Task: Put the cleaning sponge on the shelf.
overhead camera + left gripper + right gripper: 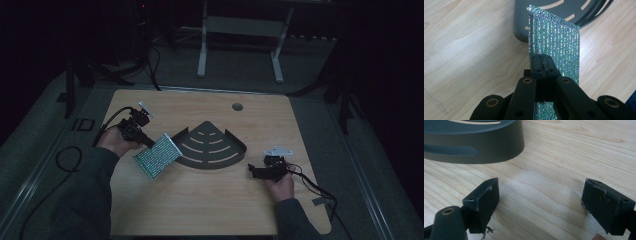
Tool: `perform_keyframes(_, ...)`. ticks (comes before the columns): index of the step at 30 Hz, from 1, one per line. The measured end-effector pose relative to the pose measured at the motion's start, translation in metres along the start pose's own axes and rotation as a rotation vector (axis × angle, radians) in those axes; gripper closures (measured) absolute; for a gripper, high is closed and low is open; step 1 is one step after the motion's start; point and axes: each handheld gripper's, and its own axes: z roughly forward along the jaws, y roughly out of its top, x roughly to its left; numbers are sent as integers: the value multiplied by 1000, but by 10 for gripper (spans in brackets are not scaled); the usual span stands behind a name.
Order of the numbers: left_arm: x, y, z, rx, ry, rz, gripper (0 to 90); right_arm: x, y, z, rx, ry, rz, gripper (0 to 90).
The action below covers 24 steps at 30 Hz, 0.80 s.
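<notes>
A glittery green and silver scouring pad (157, 155) (556, 45) hangs just left of the dark grey quarter-round corner shelf (212, 146) (544, 10). My left gripper (147, 142) (541, 63) is shut on the pad's edge, holding it on edge above the wood. At the shelf's right end my right gripper (252, 171) (539, 202) stands open just above the table, nothing between its jaws. The shelf's curved wall (474, 147) lies close ahead of it.
The wooden table (200, 205) has a round cable hole (237, 106) at the back. Cables trail off both sides. A white frame's legs (202, 60) stand on the floor behind the table.
</notes>
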Motion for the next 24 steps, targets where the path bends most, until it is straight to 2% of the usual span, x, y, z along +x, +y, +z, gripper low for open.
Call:
perform_keyframes(13, -6, 17, -1, -14, 9, 16, 899, 0, 0, 0, -1, 0, 0, 141)
perform_keyframes(16, -7, 20, 0, -20, -3, 18, 899, 0, 0, 0, -1, 0, 0, 141)
perform_keyframes(24, -8, 29, 0, -19, 1, 22, 899, 0, 0, 0, -1, 0, -1, 141)
